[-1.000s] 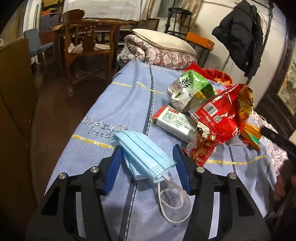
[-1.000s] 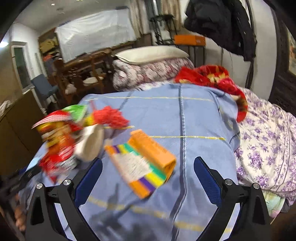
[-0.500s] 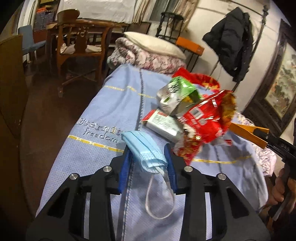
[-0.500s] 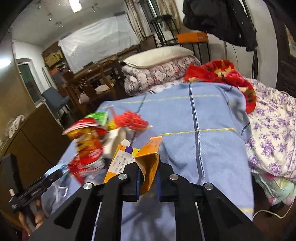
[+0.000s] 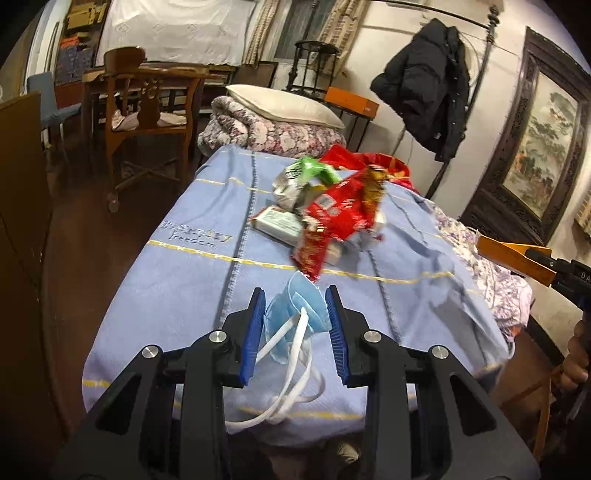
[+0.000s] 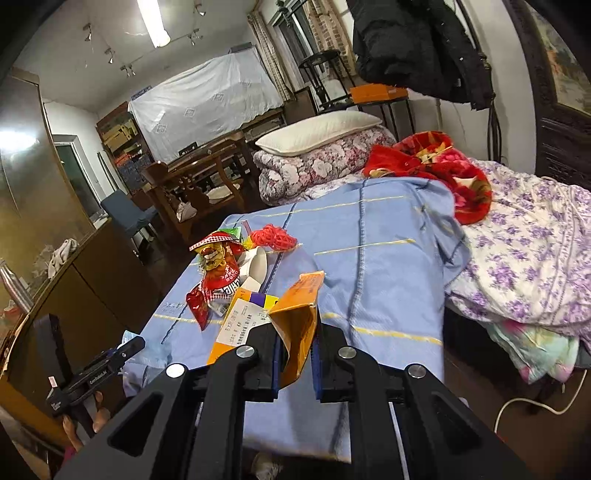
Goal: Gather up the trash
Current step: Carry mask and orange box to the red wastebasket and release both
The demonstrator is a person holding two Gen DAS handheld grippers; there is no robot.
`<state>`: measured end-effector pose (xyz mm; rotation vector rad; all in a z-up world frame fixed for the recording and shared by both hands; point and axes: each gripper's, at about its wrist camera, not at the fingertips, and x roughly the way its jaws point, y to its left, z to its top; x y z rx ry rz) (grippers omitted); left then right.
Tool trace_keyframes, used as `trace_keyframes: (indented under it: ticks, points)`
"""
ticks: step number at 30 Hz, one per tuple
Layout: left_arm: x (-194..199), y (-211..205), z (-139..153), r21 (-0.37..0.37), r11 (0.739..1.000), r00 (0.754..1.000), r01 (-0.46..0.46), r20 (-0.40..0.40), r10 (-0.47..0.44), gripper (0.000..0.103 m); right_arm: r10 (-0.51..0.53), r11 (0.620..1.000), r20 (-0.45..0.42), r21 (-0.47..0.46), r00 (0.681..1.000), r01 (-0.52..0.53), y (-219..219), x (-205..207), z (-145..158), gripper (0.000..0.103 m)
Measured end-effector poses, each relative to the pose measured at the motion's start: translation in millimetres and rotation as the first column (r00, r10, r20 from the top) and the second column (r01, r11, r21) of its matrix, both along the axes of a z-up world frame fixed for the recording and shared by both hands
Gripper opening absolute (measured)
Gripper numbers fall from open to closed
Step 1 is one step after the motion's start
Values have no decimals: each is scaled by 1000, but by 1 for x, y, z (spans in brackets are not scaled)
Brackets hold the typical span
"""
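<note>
**Both claws loaded above the bed**

Left claw point(image 5: 295, 314) pinches a blue mask point(image 5: 299, 310) between its blue pads, the white ear loops dangling toward the blue blanket point(image 5: 192, 288). Right claw point(image 6: 294, 354) is clamped on an orange box point(image 6: 297, 328) (flattened, one flap open), held clear of the blanket. Other trash lies on the blanket: a red wrapper point(image 5: 336, 218), a green bag point(image 5: 303, 177) and a white packet point(image 5: 277, 223), all touching.

Dim room, glaring ceiling tube lamp point(image 6: 153, 24), fisheye-bent edges, red wrapper point(image 5: 338, 218) motion-blurred.
</note>
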<state>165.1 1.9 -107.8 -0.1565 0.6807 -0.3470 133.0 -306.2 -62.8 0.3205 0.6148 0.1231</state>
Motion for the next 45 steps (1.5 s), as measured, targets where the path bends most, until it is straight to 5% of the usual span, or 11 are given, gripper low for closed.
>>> trace_keyframes:
  ticks: [16, 27, 32, 36, 37, 38, 39, 42, 45]
  points:
    - [-9, -85, 18, 113, 988, 995, 102, -1, -103, 28, -148, 985, 28, 90, 989, 145, -96, -121, -17, 13]
    - [-27, -199, 28, 123, 938, 946, 323, -17, -323, 28, -289, 941, -82, 160, 954, 299, -174, -172, -81, 13]
    - [-48, -262, 21, 124, 883, 891, 454, -64, -449, 28, -325, 921, -163, 170, 932, 351, -201, -189, -128, 13]
    - [-68, -311, 5, 151, 828, 841, 540, -107, -530, 28, -340, 903, -281, 169, 897, 396, -216, -191, -194, 17]
    - [-72, -322, 1, 154, 814, 828, 560, -121, -547, 28, -340, 899, -317, 169, 886, 405, -217, -189, -210, 30]
    - [-77, -337, -7, 157, 791, 806, 592, -147, -574, 28, -339, 890, -357, 178, 870, 420, -221, -188, -227, 56]
    - [-81, -348, -13, 159, 776, 791, 611, -164, -589, 28, -347, 868, -394, 209, 851, 450, -226, -189, -245, 62]
    - [-94, -383, -36, 178, 718, 738, 673, -229, -635, 28, -351, 798, -401, 344, 846, 494, -239, -199, -266, 63]
    - [-104, -413, -60, 192, 672, 697, 715, -276, -662, 29, -397, 785, -377, 333, 837, 523, -252, -211, -259, 64]
